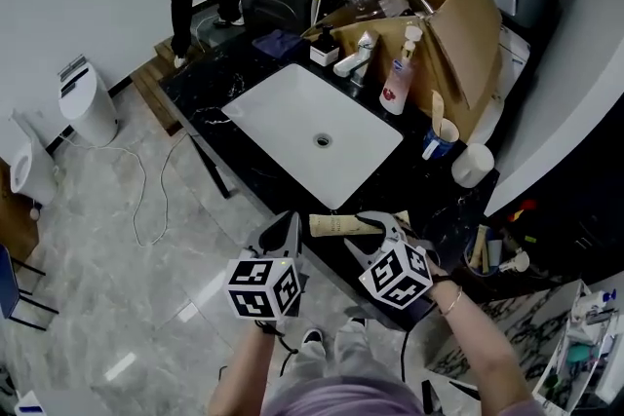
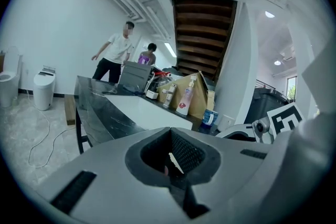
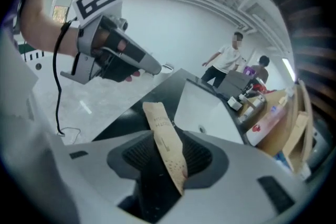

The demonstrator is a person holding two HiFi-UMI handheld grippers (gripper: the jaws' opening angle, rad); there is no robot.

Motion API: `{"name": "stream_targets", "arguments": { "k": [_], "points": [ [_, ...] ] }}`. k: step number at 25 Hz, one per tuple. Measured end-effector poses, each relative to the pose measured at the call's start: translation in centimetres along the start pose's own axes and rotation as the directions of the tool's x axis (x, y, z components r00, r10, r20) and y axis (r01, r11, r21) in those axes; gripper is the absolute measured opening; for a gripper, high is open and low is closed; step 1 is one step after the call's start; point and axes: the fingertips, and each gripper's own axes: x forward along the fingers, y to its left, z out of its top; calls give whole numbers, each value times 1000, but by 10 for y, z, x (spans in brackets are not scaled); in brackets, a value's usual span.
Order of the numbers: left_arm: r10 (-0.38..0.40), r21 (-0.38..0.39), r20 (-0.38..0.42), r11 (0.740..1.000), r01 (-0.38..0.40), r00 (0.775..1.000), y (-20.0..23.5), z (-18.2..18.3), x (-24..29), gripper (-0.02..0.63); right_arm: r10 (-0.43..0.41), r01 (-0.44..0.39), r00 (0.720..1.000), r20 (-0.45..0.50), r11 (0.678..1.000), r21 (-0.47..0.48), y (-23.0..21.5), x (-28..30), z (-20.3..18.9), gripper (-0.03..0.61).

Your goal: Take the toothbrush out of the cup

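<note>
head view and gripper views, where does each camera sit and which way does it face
Head view: on the person's head, facing steeply down at the sink and counter; shows forearms, left gripper, right gripper.
Left gripper view: on the left gripper, facing along the counter toward the cardboard box; shows its jaws.
Right gripper view: on the right gripper, facing across the sink; shows its jaws around a paper-sleeved toothbrush, plus the left gripper.
Shared: all three show the sink.
</note>
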Motion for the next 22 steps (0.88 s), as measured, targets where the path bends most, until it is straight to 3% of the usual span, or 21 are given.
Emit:
{"name": "stream_targets", "arguments": {
  "k": [3, 5, 12, 17, 19, 22],
  "points": [
    [-9, 5, -1, 1000, 9, 1000, -5, 3, 6, 0, 32, -43, 997, 76, 988, 147, -9, -16, 8, 186],
    [-25, 13, 0, 1000, 25, 1000, -11, 6, 13, 0, 5, -42, 990, 142, 965, 259, -24, -31, 12, 184],
    [-78, 60, -4, 995, 78, 997, -44, 16, 39, 0, -274, 96, 930, 244, 823, 559, -118, -90, 3, 172],
    [-113, 82, -14, 990, 114, 994, -69, 19, 59, 0, -485, 234, 848, 212, 704, 671, -189, -118, -19, 184],
    [-122, 89, -19, 988, 123, 992, -79, 17, 68, 0, -531, 293, 827, 184, 686, 666, -211, -121, -25, 189],
    [-126, 97, -26, 987, 128, 992, -89, 16, 81, 0, -568, 374, 812, 137, 686, 624, -238, -117, -32, 204]
  ]
}}
